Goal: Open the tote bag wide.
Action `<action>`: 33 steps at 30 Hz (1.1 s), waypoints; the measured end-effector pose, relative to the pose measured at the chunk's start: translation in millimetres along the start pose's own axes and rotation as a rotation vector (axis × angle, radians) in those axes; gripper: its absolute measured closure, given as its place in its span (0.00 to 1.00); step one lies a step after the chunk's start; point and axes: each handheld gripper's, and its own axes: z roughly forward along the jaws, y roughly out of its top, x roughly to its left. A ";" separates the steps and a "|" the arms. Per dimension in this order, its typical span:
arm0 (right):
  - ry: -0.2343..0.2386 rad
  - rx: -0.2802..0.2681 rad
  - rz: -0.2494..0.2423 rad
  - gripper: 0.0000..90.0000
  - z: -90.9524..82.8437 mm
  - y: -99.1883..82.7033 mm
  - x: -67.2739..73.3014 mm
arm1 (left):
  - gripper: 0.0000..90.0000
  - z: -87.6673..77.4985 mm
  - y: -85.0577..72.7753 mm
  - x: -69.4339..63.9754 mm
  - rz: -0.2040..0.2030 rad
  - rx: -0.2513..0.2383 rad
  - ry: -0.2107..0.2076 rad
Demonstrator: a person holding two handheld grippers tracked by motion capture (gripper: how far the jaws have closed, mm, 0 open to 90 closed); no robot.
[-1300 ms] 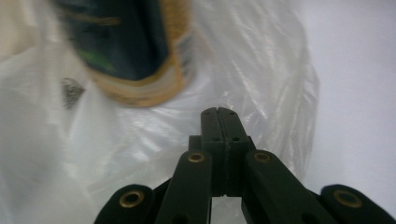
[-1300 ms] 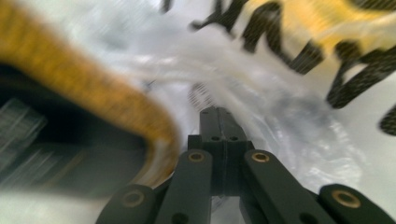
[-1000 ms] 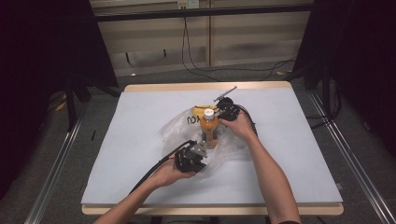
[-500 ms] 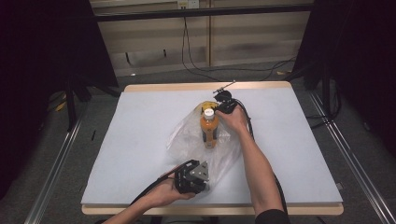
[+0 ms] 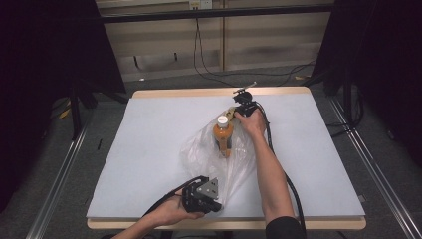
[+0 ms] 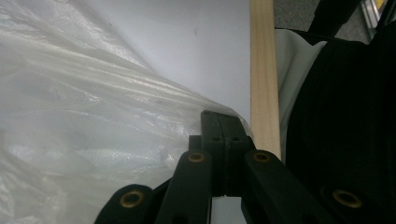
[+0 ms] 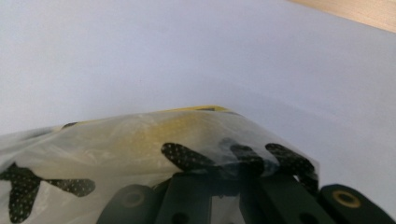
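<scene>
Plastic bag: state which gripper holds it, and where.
Both. The left gripper pinches the plastic bag at its near edge; the right gripper clamps the printed far edge.

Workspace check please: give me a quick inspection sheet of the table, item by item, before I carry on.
Surface: pale table top with wooden edge, flat.
Job's things: clear plastic bag spread mid-table; orange bottle with white cap inside it.
Clutter: nothing seen.
Grippers: left claw shut on the bag's near edge; right claw at the bag's far, printed end, jaws hidden under the film.
Cables: one black cable trails along the right forearm; another runs from the left claw.
Surroundings: dark curtains, floor cables, metal rails beside the table.
</scene>
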 end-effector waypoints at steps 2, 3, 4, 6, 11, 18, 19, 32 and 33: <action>0.012 -0.008 -0.008 1.00 -1.2 -2.2 1.2 | 1.00 0.6 -0.1 -0.3 -0.007 -0.006 -0.002; 0.040 -0.018 -0.017 1.00 -1.7 -3.7 1.1 | 1.00 0.2 -0.2 0.5 -0.010 -0.011 -0.002; 0.088 -0.029 -0.017 1.00 -3.1 -5.9 2.0 | 1.00 -1.7 -0.3 3.6 -0.013 -0.013 -0.031; 0.153 -0.065 -0.017 1.00 -7.8 -10.7 4.3 | 1.00 -0.8 -2.0 7.4 -0.049 -0.045 -0.013; 0.217 -0.124 -0.037 1.00 -24.5 -18.7 9.1 | 1.00 -11.2 -1.0 23.0 -0.124 -0.136 -0.026; 0.291 -0.170 -0.090 1.00 -60.4 -26.9 15.5 | 1.00 -33.2 10.1 35.2 -0.149 -0.251 0.018; 0.300 -0.173 -0.099 1.00 -65.1 -29.3 17.0 | 1.00 -38.3 12.9 36.8 -0.144 -0.259 0.030; 0.392 -0.186 -0.211 1.00 -132.5 -96.3 36.1 | 1.00 -43.0 27.8 74.8 -0.183 -0.260 0.133; 0.405 -0.190 -0.216 1.00 -135.7 -100.2 37.7 | 1.00 -41.8 28.4 76.8 -0.190 -0.257 0.137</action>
